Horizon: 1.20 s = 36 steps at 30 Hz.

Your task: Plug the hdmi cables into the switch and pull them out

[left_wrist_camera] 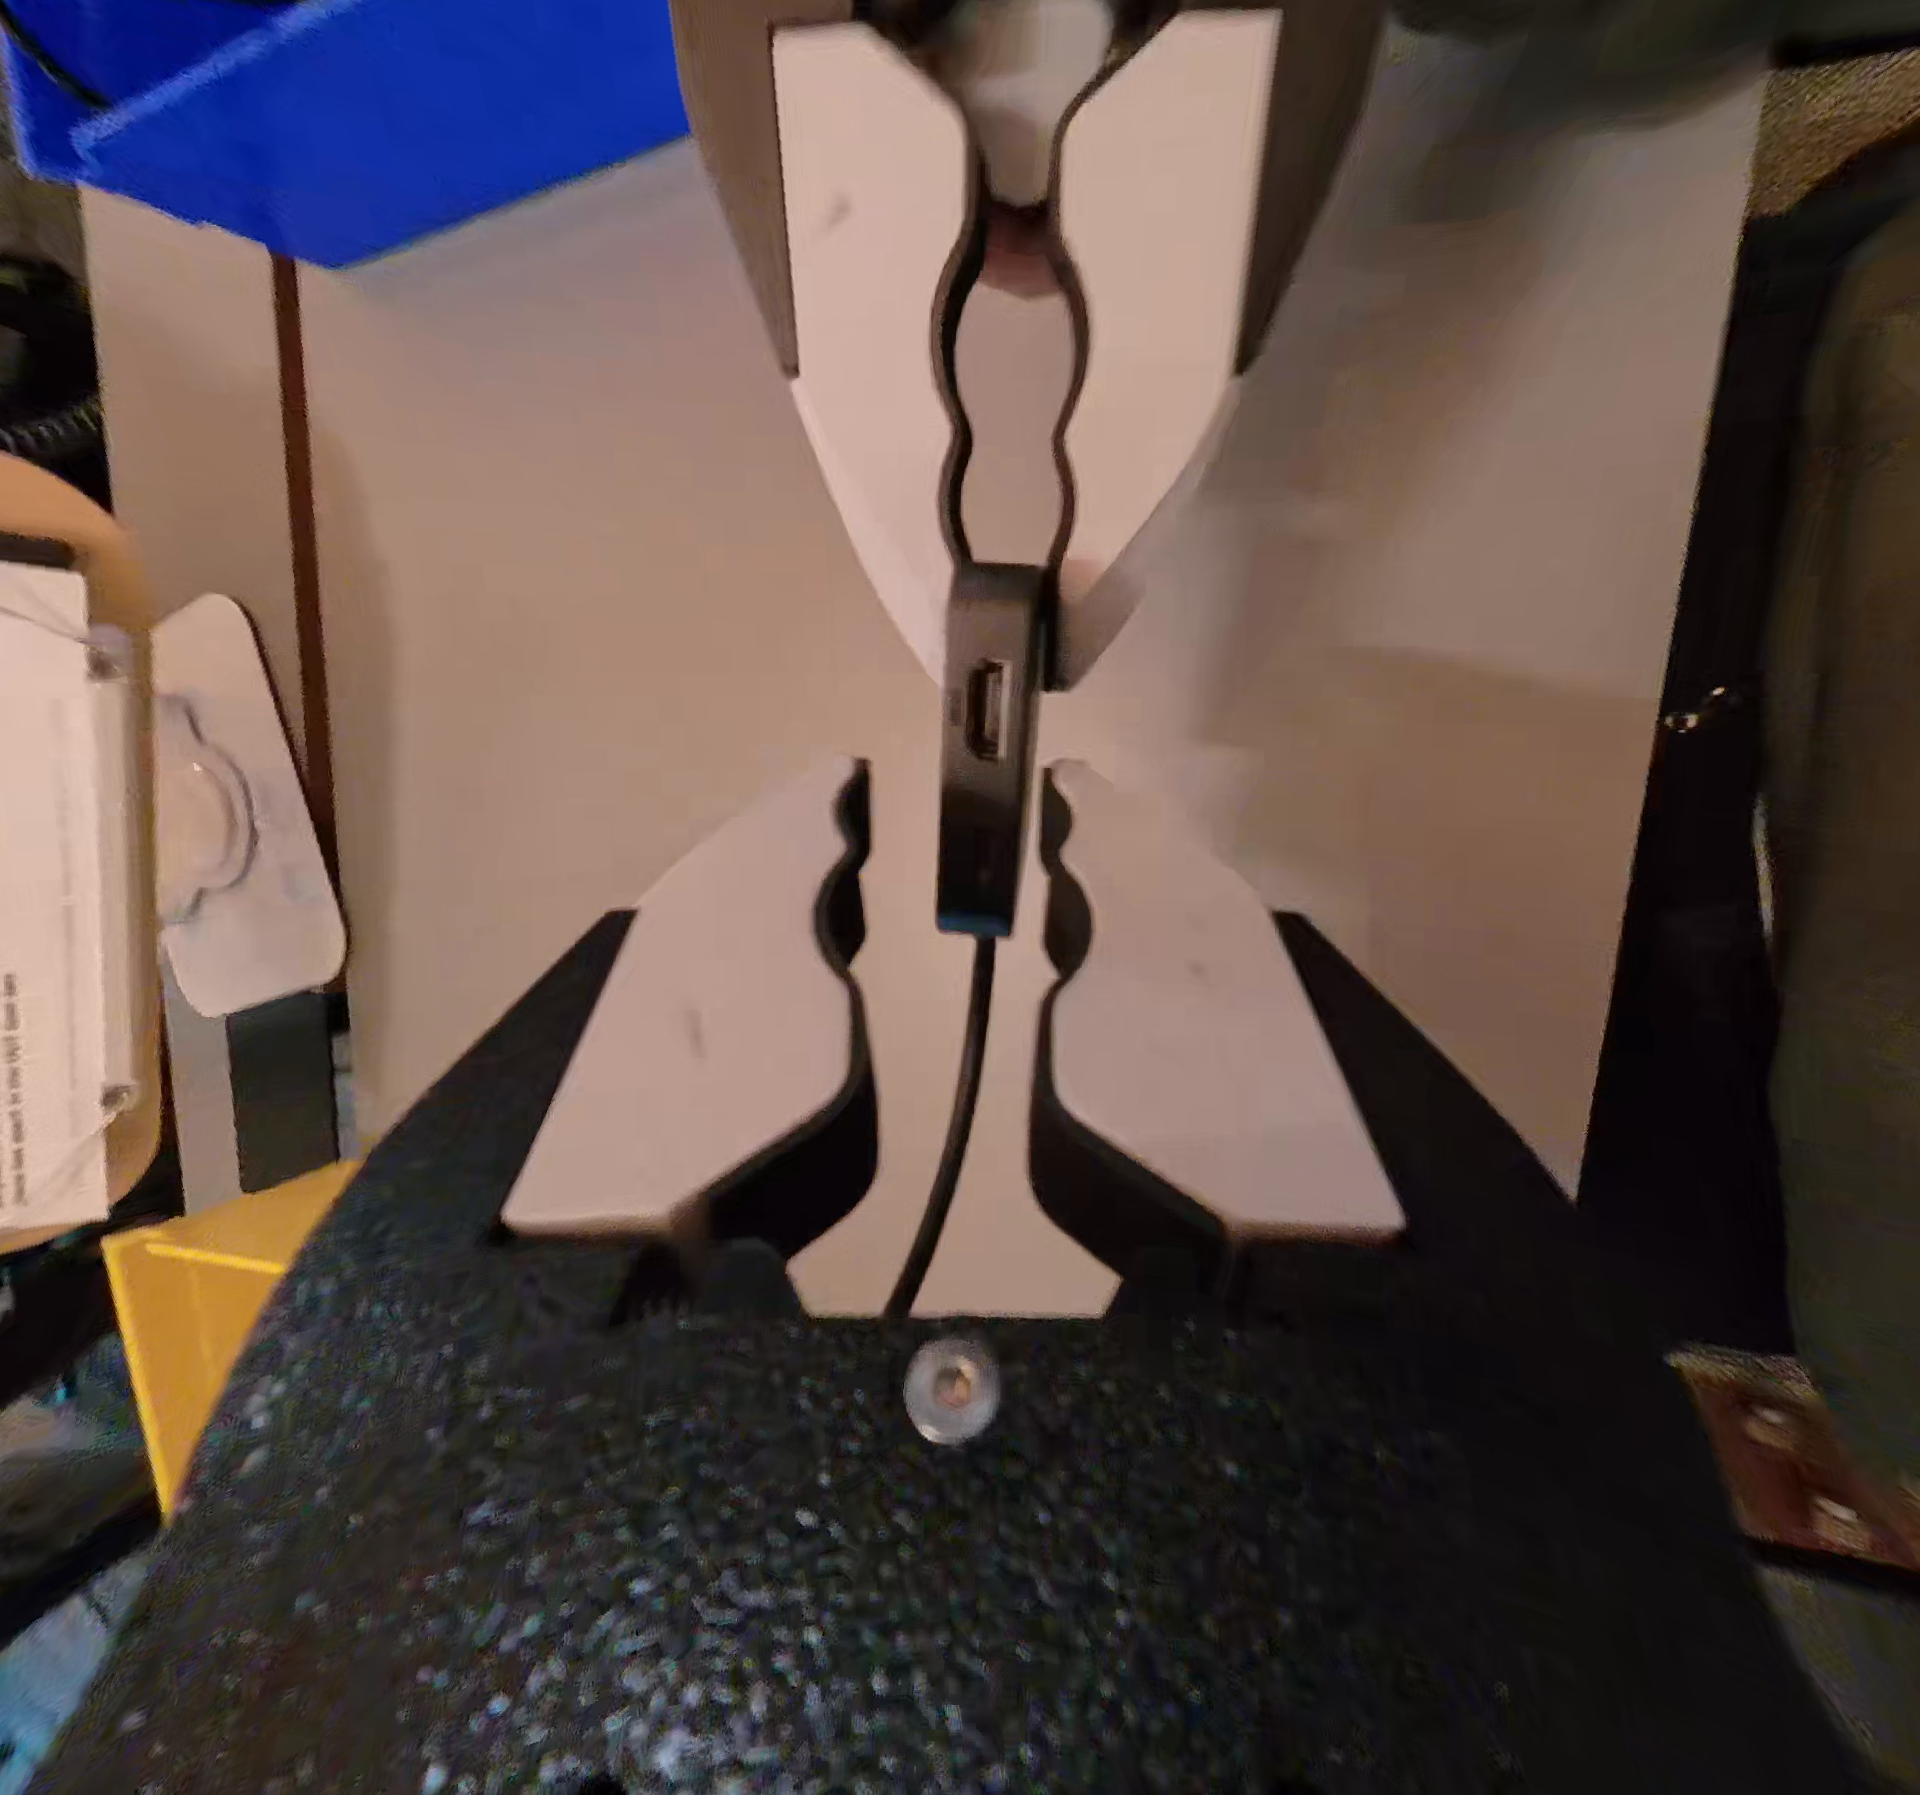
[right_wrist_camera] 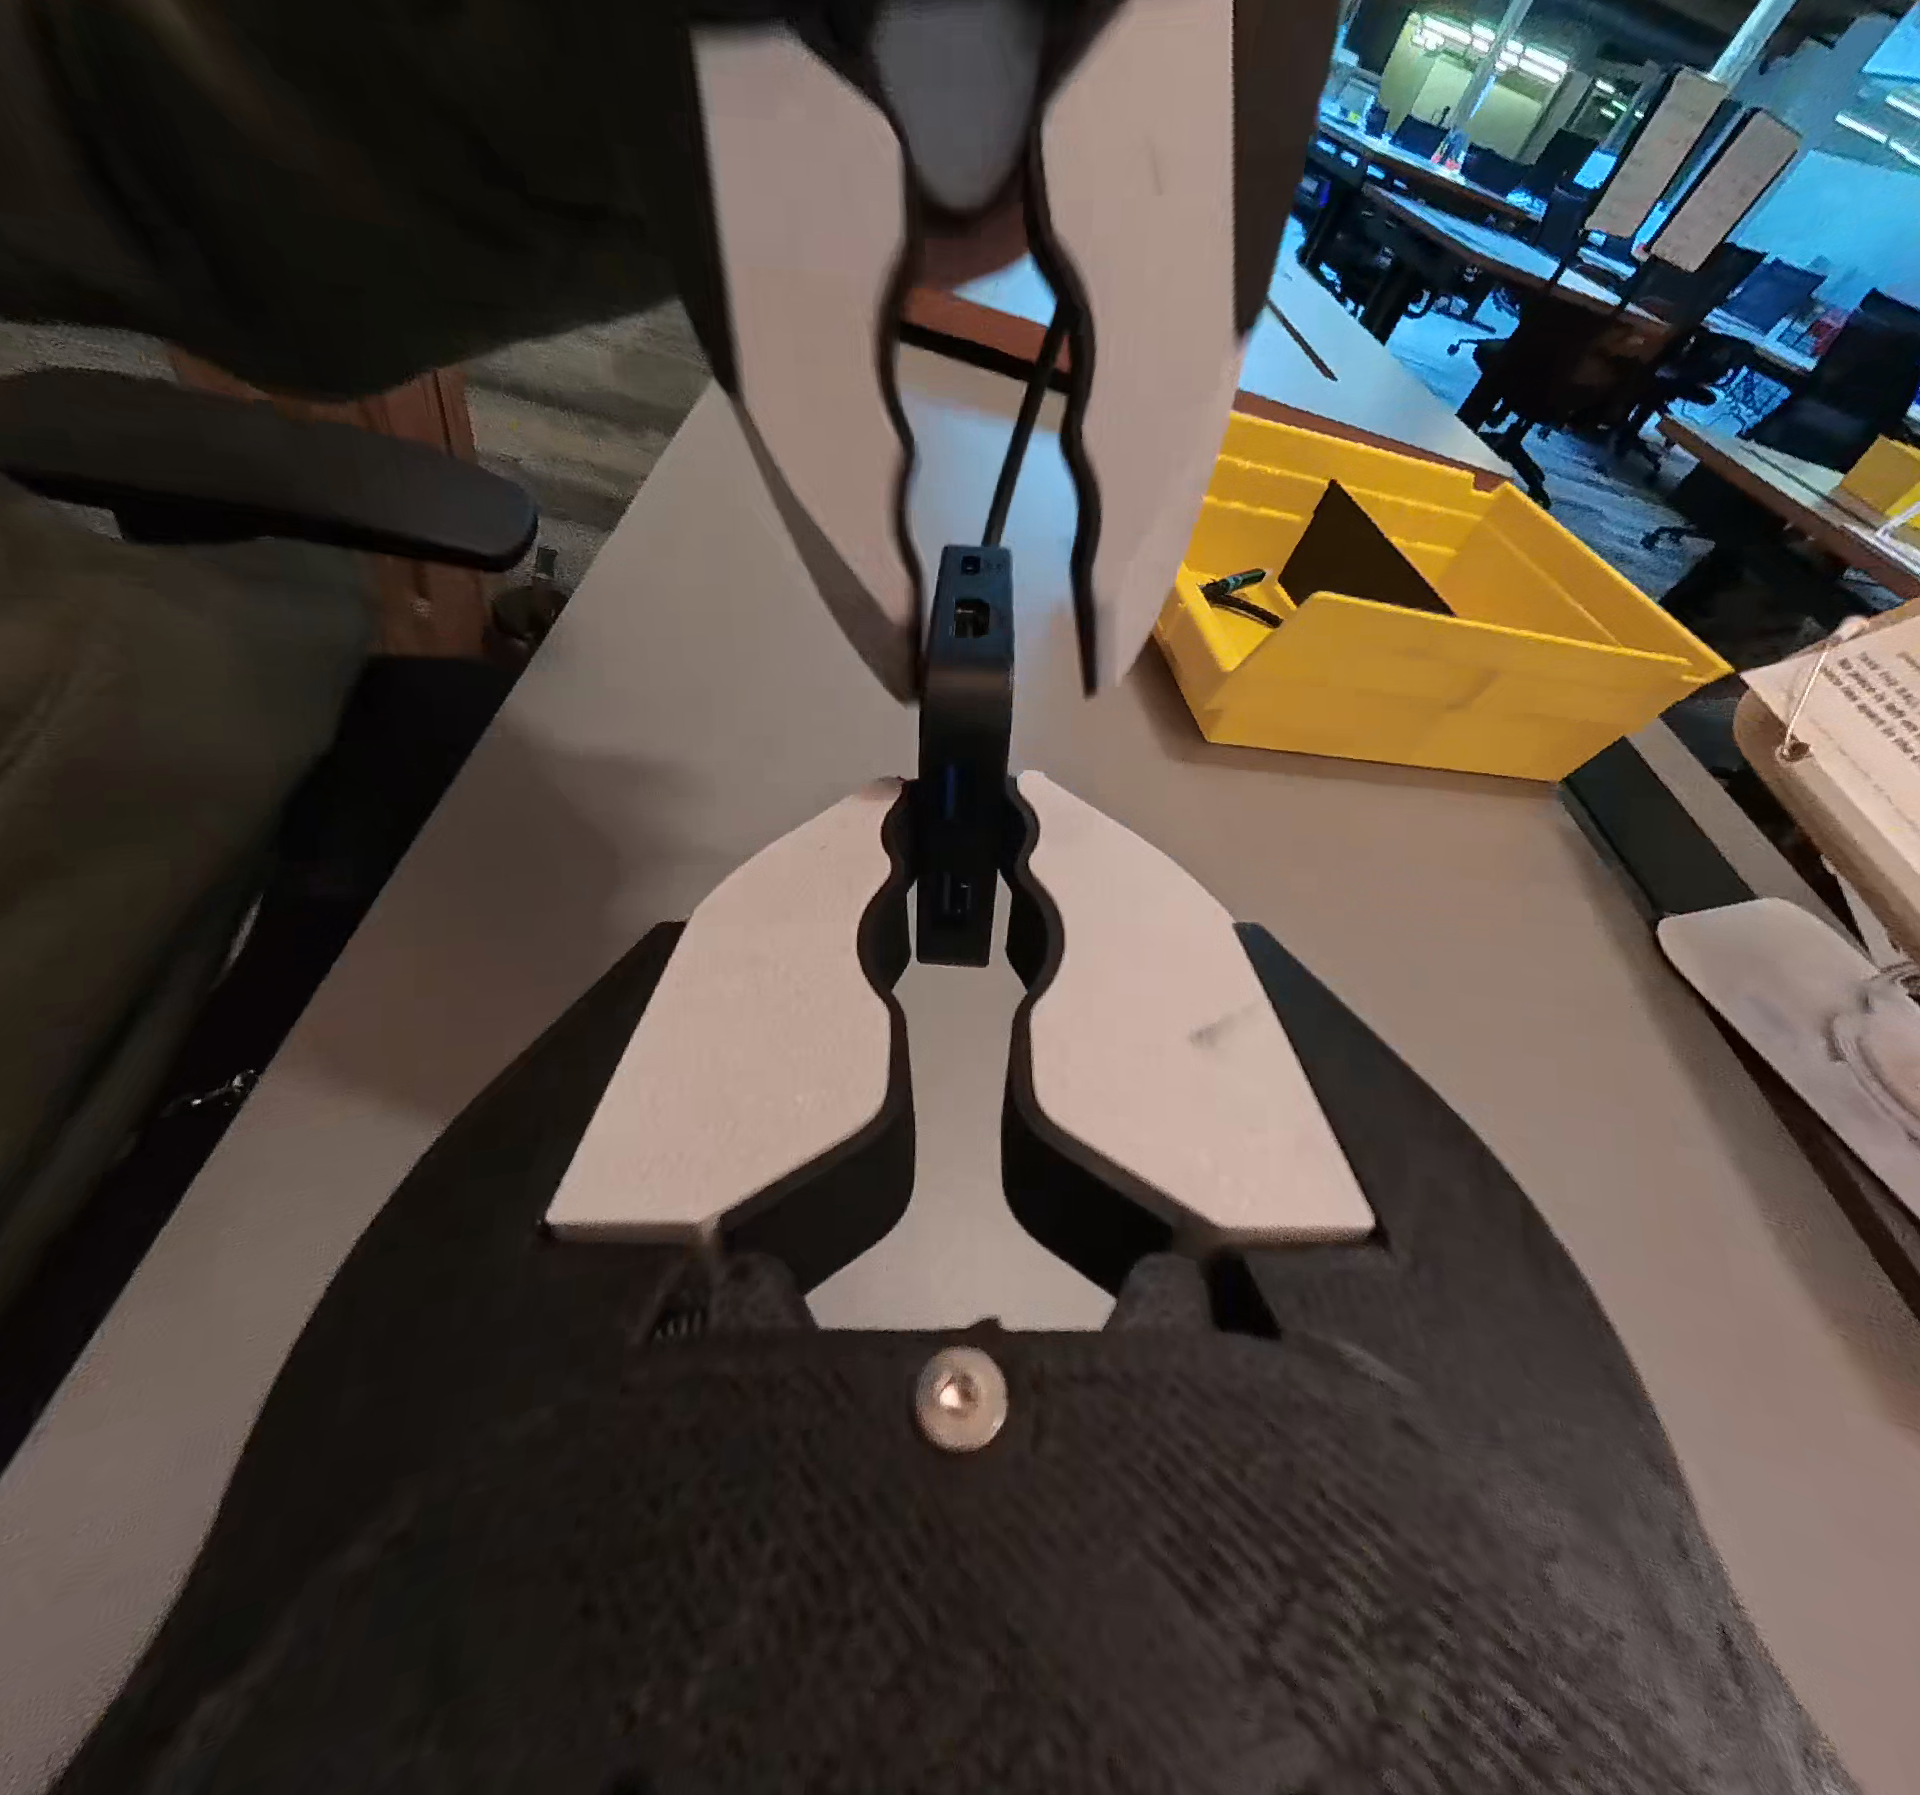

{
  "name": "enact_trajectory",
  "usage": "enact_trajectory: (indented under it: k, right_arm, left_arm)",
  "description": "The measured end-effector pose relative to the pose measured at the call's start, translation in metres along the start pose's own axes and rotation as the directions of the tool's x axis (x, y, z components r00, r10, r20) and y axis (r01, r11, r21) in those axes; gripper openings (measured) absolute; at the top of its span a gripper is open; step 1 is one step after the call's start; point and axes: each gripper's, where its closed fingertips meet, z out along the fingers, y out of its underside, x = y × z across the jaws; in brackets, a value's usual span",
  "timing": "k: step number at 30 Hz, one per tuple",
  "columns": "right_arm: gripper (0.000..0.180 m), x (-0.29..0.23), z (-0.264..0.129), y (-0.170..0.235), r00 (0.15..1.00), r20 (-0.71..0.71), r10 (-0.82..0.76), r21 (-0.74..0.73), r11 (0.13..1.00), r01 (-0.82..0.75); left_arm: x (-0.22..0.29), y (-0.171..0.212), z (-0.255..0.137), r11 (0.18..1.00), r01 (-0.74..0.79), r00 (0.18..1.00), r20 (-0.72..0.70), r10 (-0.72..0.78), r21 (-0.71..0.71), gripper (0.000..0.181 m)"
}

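Observation:
A small black switch (left_wrist_camera: 982, 758) is held on edge above the grey table (left_wrist_camera: 571, 602), with an empty port on its side. My right gripper (right_wrist_camera: 958, 789) is shut on one end of the switch (right_wrist_camera: 961, 872); it also shows at the top of the left wrist view (left_wrist_camera: 1003, 644). My left gripper (left_wrist_camera: 961, 779) is open and straddles the other end with gaps on both sides; it shows in the right wrist view (right_wrist_camera: 997, 680). The switch's thin black cable (left_wrist_camera: 956, 1122) runs back between the left fingers. No plug sits in the visible ports.
A blue bin (left_wrist_camera: 364, 83) stands at the far left. A yellow bin (right_wrist_camera: 1403, 644) with a cable end inside sits on the table (right_wrist_camera: 1247, 862). Papers (right_wrist_camera: 1849, 727) and a carded package (right_wrist_camera: 1818, 1018) lie at the right edge. A chair armrest (right_wrist_camera: 312, 498) is at the left.

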Motion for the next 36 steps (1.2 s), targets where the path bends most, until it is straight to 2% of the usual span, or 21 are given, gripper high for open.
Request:
enact_trajectory:
  k: [1, 5, 6, 7, 8, 10, 11, 13, 16, 19, 25, 30, 36]
  right_arm:
    - [0.014, 0.003, -0.001, -0.001, 1.0, -0.018, 0.004, -0.001, 1.0, -0.004]
    - [0.016, 0.004, -0.007, 0.002, 0.999, -0.013, 0.037, 0.044, 0.998, -0.036]
    - [0.019, 0.013, -0.01, 0.0, 0.997, -0.076, 0.03, 0.083, 0.996, -0.023]
    - [0.029, 0.023, -0.013, -0.004, 0.987, -0.16, 0.008, 0.134, 0.991, 0.013]
    - [0.039, 0.032, -0.017, -0.008, 0.972, -0.233, -0.008, 0.185, 0.981, 0.053]
    - [0.059, 0.04, -0.018, -0.011, 0.939, -0.337, -0.073, 0.214, 0.965, 0.152]
    - [0.069, 0.041, -0.017, -0.012, 0.915, -0.386, -0.119, 0.216, 0.952, 0.215]
    - [0.077, 0.041, -0.011, -0.013, 0.878, -0.444, -0.178, 0.204, 0.934, 0.293]
    - [0.088, 0.045, -0.002, -0.009, 0.848, -0.492, -0.196, 0.182, 0.93, 0.32]
    - [0.088, 0.042, 0.005, 0.001, 0.863, -0.461, -0.205, 0.154, 0.94, 0.306]
    - [0.072, 0.039, 0.012, 0.017, 0.884, -0.424, -0.197, 0.124, 0.954, 0.272]
    - [0.072, 0.043, 0.02, 0.034, 0.897, -0.419, -0.142, 0.09, 0.976, 0.196]
    - [0.072, 0.04, 0.028, 0.05, 0.94, -0.342, -0.013, 0.077, 0.996, 0.042]
  left_arm:
    - [0.001, 0.002, 0.005, 1.0, 0.019, 0.999, -0.027, -0.019, -0.008, 0.019]
    - [0.005, -0.003, 0.013, 0.973, 0.197, 0.971, -0.164, -0.176, 0.12, 0.013]
    - [-0.001, -0.004, 0.012, 0.945, 0.285, 0.95, -0.182, -0.255, 0.162, 0.013]
    - [-0.009, -0.006, 0.009, 0.894, 0.396, 0.911, -0.212, -0.353, 0.21, 0.014]
    - [-0.019, -0.008, 0.005, 0.815, 0.516, 0.852, -0.263, -0.454, 0.266, 0.014]
    - [-0.035, -0.012, -0.007, 0.585, 0.736, 0.675, -0.435, -0.596, 0.341, 0.014]
    - [-0.039, -0.013, -0.011, 0.478, 0.808, 0.588, -0.529, -0.612, 0.345, 0.013]
    - [-0.047, -0.008, -0.013, 0.296, 0.901, 0.435, -0.65, -0.623, 0.319, 0.013]
    - [-0.038, -0.006, -0.008, 0.169, 0.963, 0.268, -0.784, -0.56, 0.209, 0.013]
    - [-0.023, -0.006, 0.001, 0.169, 0.975, 0.212, -0.829, -0.517, 0.144, 0.013]
    - [-0.018, 0.001, 0.023, 0.176, 0.974, 0.222, -0.751, -0.622, 0.142, 0.013]
    - [-0.019, 0.004, 0.035, 0.158, 0.974, 0.225, -0.713, -0.664, 0.16, 0.013]
    - [-0.017, 0.013, 0.047, 0.115, 0.987, 0.159, -0.741, -0.653, 0.11, 0.014]
